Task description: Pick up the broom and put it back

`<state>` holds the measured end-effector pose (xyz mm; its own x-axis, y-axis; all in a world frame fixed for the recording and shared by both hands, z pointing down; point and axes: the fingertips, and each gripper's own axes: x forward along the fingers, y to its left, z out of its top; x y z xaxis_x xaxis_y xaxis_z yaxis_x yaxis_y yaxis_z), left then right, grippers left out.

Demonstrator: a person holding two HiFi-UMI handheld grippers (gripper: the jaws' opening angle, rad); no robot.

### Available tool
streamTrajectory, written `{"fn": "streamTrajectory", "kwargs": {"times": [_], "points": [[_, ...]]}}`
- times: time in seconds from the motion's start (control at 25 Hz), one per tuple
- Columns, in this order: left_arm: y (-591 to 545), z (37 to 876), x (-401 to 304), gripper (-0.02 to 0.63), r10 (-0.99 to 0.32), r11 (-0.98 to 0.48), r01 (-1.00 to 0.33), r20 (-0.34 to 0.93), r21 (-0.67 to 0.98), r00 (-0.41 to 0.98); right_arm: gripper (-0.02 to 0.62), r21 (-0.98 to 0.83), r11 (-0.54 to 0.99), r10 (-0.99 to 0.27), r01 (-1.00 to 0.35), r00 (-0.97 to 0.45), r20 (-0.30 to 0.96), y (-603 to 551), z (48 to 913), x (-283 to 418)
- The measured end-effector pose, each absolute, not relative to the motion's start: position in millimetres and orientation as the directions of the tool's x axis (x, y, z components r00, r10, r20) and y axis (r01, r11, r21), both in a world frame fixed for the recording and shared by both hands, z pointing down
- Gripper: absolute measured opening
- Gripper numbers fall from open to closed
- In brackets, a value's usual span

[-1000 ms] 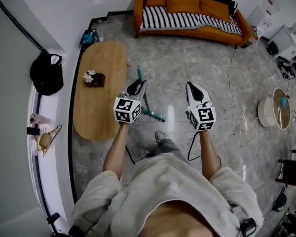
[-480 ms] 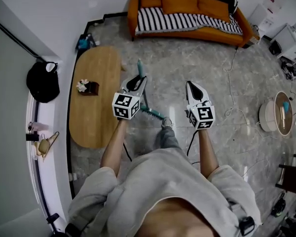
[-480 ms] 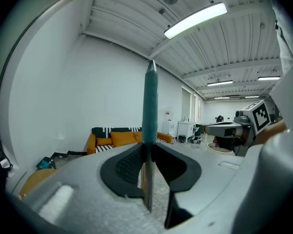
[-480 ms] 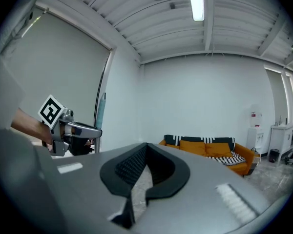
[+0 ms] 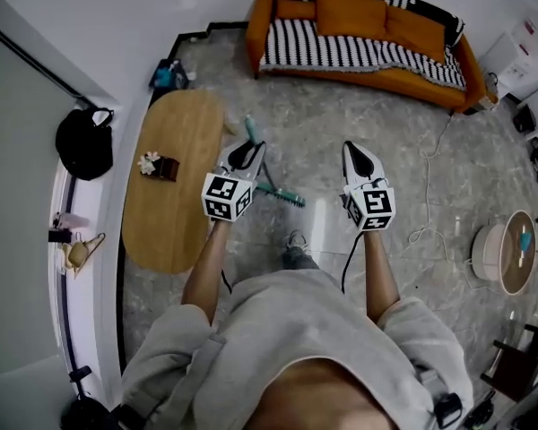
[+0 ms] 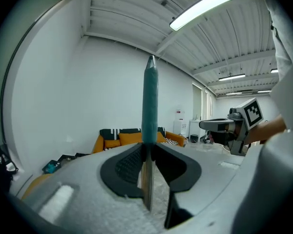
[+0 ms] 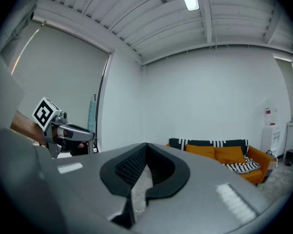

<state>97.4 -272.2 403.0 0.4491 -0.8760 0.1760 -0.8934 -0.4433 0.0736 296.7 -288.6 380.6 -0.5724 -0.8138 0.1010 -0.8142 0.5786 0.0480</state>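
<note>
**Broom clamped in the left gripper, right gripper closed and empty**

Head view: the person stands on a grey stone floor, both forearms stretched forward. The left gripper holds the broom by its shaft. The teal grip pokes out beyond the jaws toward the far side, and the teal brush head hangs below and just right of the gripper's marker cube, clear of the floor. The right gripper is level with the left one and well apart from it, to the right. An oval wooden table lies at the left, just beside the left gripper. An orange sofa with a striped throw stands against the far wall.

Left gripper view: the broom's shaft stands upright between the black pads, which press on it from both sides where the teal grip meets the bare metal. The right gripper shows at the right, pointing left across the picture. The sofa sits far off behind the jaws.

Right gripper view: the right gripper has its jaws together at the tips, with nothing between them. At the left, the left gripper shows side-on, with the broom's teal grip rising above it. The sofa is far off at the right.
</note>
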Motion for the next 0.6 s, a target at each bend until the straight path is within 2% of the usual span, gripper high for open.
{"fn": "streamTrajectory", "kwargs": {"times": [0.28,0.6], "points": [[-297.2,399.5,87.8,0.081,-0.918,-0.347,-0.935,0.177,0.070,0.354,0.002,0.032,0.644,-0.763,-0.765,-0.638,0.101,-337.4,380.2,284.8],[-308.4,403.1,49.0,0.080,-0.943,-0.278,-0.959,0.173,0.060,0.284,0.002,0.043,0.726,-0.687,-0.686,-0.720,0.103,-357.7,376.4,213.4]]}}
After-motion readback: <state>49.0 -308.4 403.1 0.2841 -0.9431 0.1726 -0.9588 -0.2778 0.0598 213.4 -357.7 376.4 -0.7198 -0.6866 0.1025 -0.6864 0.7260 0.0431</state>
